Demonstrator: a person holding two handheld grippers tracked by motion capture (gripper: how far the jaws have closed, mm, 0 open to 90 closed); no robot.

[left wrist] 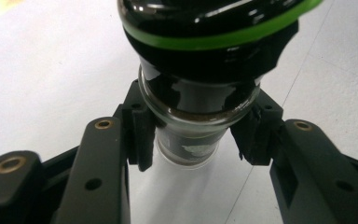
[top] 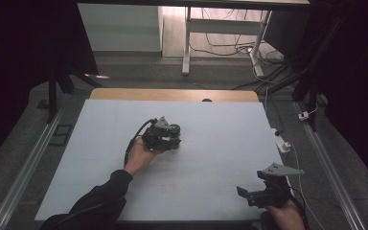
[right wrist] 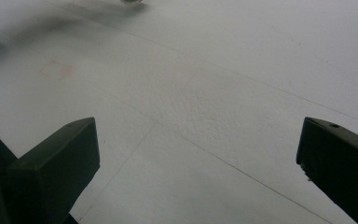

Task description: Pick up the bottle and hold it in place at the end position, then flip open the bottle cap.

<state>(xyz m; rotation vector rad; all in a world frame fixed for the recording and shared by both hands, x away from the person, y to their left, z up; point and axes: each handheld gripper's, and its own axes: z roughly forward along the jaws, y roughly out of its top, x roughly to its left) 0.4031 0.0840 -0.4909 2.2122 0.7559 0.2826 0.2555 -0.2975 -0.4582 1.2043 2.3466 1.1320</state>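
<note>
A glass jar (left wrist: 193,100) with dark contents and a black cap ringed in green sits between the jaws of my left gripper (left wrist: 196,140). The black pads (left wrist: 142,135) press on its glass body from both sides. In the high view the left gripper (top: 172,139) is over the middle of the white table, held by a hand in a dark sleeve, with the jar (top: 174,129) at its far end. My right gripper (top: 244,194) is near the table's front right corner, pointing left. Its jaws (right wrist: 198,158) stand wide apart over bare table.
A white sheet (top: 211,143) covers the table, and a strip of wood (top: 172,94) shows along its far edge. A white plug and cable (top: 282,143) lie off the right edge. A faint reddish mark (top: 167,188) sits near the front. Desk legs and cables stand beyond.
</note>
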